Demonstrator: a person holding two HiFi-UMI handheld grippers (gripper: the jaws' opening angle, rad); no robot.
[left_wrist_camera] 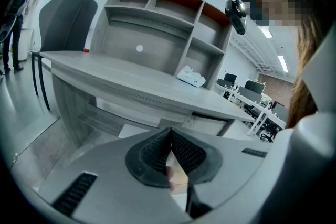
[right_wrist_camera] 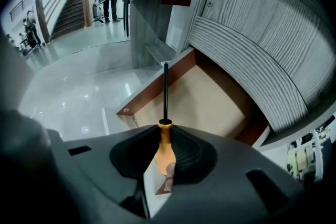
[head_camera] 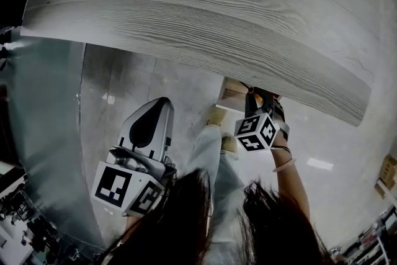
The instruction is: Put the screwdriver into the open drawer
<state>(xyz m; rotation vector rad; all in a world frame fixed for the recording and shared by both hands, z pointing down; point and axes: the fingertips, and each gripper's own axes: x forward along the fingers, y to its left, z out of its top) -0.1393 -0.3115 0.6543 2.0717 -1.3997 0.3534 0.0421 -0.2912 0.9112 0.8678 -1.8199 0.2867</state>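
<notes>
My right gripper (right_wrist_camera: 165, 132) is shut on the screwdriver (right_wrist_camera: 166, 148) by its orange handle. The black shaft points forward over the open drawer (right_wrist_camera: 207, 105), whose tan bottom is bare. In the head view the right gripper (head_camera: 255, 110) reaches under the grey desk's edge (head_camera: 298, 93), where a corner of the drawer (head_camera: 231, 95) shows; the screwdriver is hidden there. My left gripper (head_camera: 160, 107) hangs lower left, away from the drawer. In its own view the left gripper (left_wrist_camera: 170, 136) is shut with nothing between its pads.
A grey hutch with shelves (left_wrist_camera: 157, 23) stands on the desk, with a white box (left_wrist_camera: 190, 77) on the desktop. A dark chair (left_wrist_camera: 63, 18) is at the desk's left end. The person's legs (head_camera: 214, 158) stand below the drawer. Stairs (right_wrist_camera: 68, 13) rise far off.
</notes>
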